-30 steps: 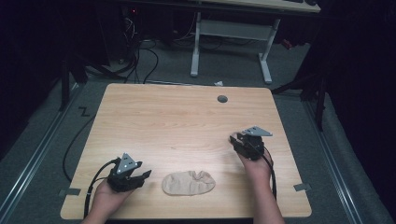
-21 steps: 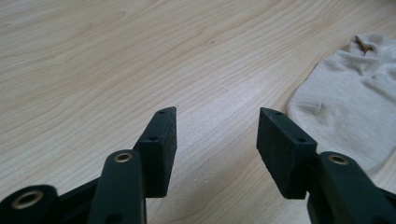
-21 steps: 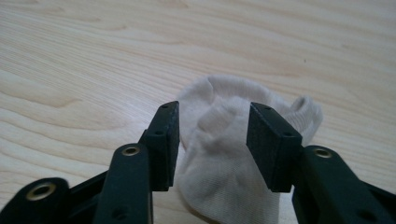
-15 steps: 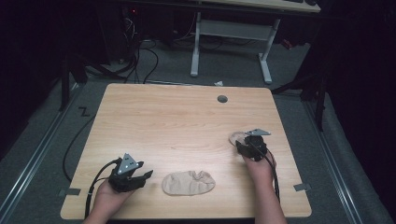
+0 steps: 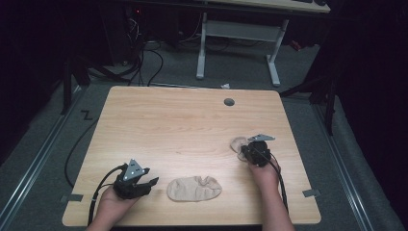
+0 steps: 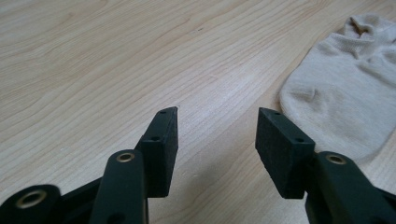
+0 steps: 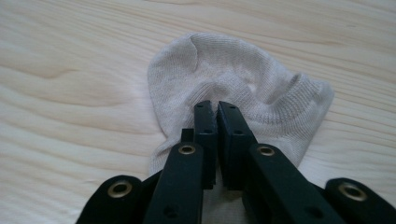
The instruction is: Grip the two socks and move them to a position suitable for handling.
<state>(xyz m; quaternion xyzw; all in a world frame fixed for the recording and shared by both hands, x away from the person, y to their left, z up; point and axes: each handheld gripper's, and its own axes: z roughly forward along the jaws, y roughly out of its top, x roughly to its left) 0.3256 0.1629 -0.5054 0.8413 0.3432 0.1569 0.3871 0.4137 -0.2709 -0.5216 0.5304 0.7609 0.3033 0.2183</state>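
Since the earlier frame, the right gripper [image 5: 246,150] is sitting lower in the high view, pinching a small sock [image 5: 237,144] at the table's [image 5: 192,120] right side. In the left gripper view, the jaws are standing released beside another sock [image 6: 341,88]. In the right gripper view, the jaws have just been closing and are clenching the small sock [image 7: 233,79].

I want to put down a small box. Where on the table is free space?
The far half of the table, up to the round hole, is bare, as is the middle. The near edge is crowded: left claw, flat sock, right claw on another sock.
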